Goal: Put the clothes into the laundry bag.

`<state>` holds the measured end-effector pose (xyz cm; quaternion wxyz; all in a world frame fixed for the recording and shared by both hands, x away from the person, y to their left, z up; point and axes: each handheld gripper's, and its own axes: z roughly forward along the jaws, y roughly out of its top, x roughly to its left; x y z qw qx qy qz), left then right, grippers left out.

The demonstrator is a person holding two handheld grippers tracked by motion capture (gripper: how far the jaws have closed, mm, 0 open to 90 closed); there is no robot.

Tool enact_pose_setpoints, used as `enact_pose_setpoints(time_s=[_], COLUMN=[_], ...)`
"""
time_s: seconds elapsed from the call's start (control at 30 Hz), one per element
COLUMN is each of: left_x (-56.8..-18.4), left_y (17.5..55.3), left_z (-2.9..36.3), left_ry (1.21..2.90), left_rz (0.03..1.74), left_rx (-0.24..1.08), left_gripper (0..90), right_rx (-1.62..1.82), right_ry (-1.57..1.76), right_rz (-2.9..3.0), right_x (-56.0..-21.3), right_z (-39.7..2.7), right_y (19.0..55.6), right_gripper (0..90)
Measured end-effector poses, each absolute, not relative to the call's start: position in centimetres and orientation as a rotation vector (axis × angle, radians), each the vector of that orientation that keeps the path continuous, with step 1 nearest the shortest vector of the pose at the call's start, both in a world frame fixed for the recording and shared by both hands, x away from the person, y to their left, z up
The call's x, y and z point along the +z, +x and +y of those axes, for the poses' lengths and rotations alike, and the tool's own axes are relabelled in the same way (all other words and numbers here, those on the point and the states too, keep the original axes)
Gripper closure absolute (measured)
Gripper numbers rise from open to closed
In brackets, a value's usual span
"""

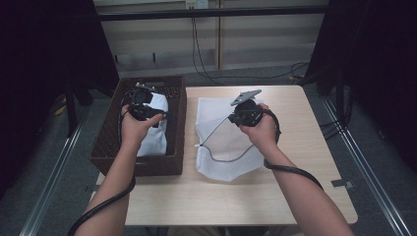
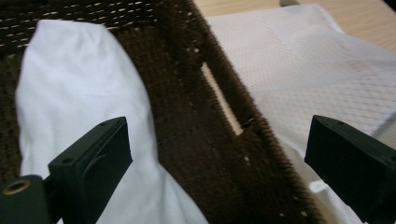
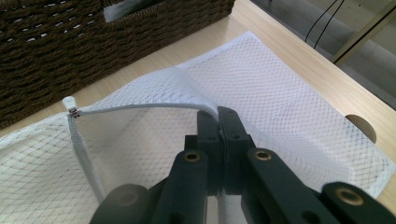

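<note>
A white mesh laundry bag (image 1: 222, 162) lies flat on the wooden table beside a dark wicker basket (image 1: 180, 129). My right gripper (image 1: 242, 116) is shut on the bag's zipper edge and holds the upper layer lifted, so the mouth gapes. In the right gripper view the jaws (image 3: 218, 117) pinch that edge, and the zipper pull (image 3: 70, 104) sits at the left end of the opening. A white cloth (image 1: 157, 140) rests inside the basket. My left gripper (image 1: 142, 106) hovers over it, open. In the left gripper view the cloth (image 2: 79, 93) lies under the left jaw and the basket wall (image 2: 201, 130) between the jaws.
The basket stands at the table's left edge, partly overhanging it. Bare table (image 1: 295, 196) stretches right of and in front of the bag. Cables run along the floor behind, and dark curtains flank both sides.
</note>
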<state>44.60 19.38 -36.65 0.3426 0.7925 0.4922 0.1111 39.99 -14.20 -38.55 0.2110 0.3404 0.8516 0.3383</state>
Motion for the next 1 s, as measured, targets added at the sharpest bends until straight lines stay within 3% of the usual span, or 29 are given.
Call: enact_pose_setpoints(time_s=[1.0], left_x=[-40.2], left_y=[46.5], left_z=[22.6], left_ry=[2.060], left_rz=[1.464], left_rx=[0.338], left_gripper=[5.7], right_rx=[0.925], right_ry=[0.936], right_rz=[2.377], right_x=[-38.7], right_z=[-14.0], right_y=[40.1], right_gripper=[89.1])
